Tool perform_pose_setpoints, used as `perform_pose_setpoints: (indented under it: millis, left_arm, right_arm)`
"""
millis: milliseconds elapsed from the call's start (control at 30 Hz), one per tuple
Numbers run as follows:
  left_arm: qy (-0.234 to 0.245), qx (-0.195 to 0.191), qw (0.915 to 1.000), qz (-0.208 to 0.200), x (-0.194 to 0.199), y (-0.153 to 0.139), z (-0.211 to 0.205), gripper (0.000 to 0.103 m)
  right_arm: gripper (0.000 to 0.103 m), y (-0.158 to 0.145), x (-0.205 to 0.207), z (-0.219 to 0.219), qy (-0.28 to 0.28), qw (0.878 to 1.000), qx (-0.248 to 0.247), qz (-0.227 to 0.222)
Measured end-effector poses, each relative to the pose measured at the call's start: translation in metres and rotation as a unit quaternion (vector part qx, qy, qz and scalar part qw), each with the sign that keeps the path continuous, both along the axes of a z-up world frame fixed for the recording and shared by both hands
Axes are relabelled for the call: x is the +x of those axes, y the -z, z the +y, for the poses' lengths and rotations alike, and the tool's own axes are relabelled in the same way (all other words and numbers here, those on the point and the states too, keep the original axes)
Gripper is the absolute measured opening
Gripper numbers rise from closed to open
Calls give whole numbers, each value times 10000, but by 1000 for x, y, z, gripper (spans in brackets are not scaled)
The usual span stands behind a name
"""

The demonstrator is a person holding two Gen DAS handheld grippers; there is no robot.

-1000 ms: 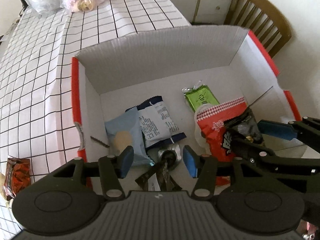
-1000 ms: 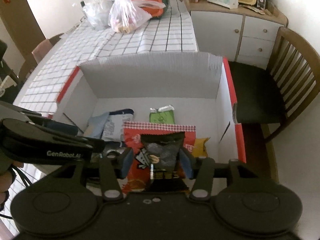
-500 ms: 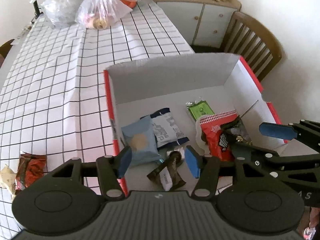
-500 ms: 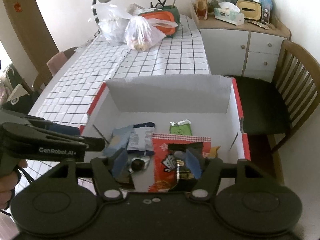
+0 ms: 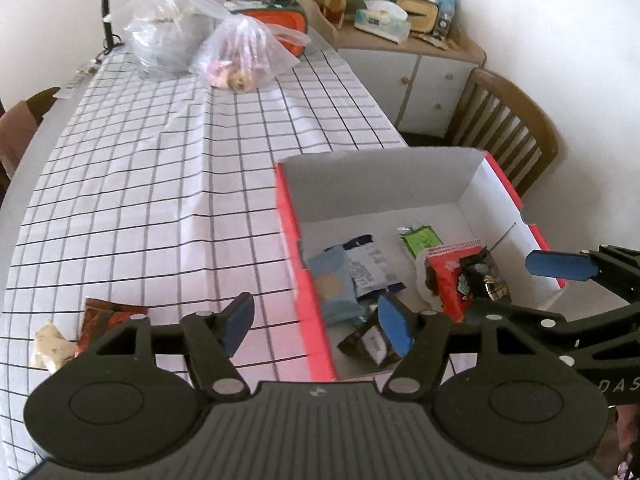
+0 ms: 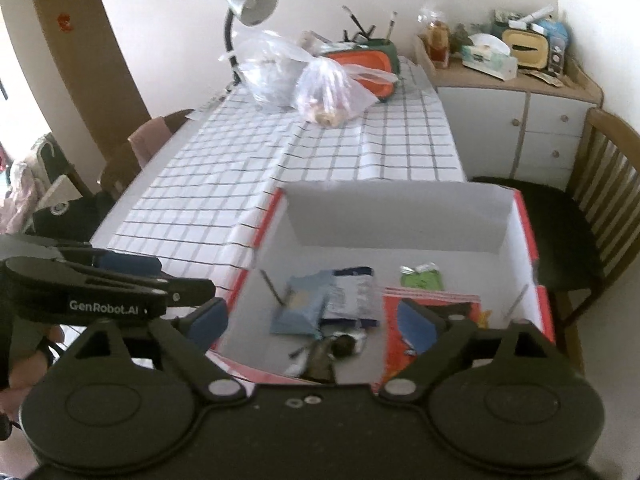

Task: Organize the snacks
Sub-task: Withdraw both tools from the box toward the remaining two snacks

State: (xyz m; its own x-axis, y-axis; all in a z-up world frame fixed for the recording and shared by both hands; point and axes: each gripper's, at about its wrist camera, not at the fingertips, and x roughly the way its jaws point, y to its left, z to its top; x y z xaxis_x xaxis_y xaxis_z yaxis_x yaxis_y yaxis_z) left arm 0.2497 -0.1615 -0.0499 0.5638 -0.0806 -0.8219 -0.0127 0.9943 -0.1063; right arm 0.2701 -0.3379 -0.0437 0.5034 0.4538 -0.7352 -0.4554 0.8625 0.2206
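A red-and-white cardboard box (image 5: 288,216) stands on the checked table and holds a light blue packet (image 5: 332,284), a white-and-navy packet (image 5: 368,268), a green packet (image 5: 420,240), a red packet (image 5: 444,280) and a dark wrapper (image 5: 368,344). A black packet (image 5: 484,280) lies on the red one. My left gripper (image 5: 316,320) hangs above the box's near left corner, jaws opening, nothing between them. My right gripper (image 6: 312,322) is over the box's near side, jaws opening wide and empty. A red-brown packet (image 5: 104,316) and a beige wrapper (image 5: 48,344) lie on the cloth at left.
Two plastic bags (image 5: 244,52), an orange case (image 5: 280,24) and a desk lamp (image 6: 248,4) crowd the table's far end. A wooden chair (image 5: 508,120) stands right of the box. A cluttered white cabinet (image 6: 516,112) stands behind it. Open checked cloth (image 5: 160,184) lies left of the box.
Both grippers rose and drew back from the box. The right jaws opened and let go of the black packet, which now lies on the red one. The left jaws widened.
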Motion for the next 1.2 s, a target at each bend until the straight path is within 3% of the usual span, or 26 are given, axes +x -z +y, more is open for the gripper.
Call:
perform_pose_setpoints:
  millis: [300,833,1000,1200]
  left_arm:
    - [-228,-82,9996,-137,-32,-7,53,70]
    - [-903,-215,9957,32,-74,9,172,73]
    - [-1417,-57,9896,237,-73,23,207,73]
    - [-1963,-243,9789,503,-63,44,249,73]
  right_arm:
    - [101,-5,-16,48,-176,9998,109,-31]
    - [102,14,-33,142,-253,9995,-49,189]
    - [102,23,-29,174,-210,9992,-104,322]
    - [102,34,-21,209,-115,9985,-184,509]
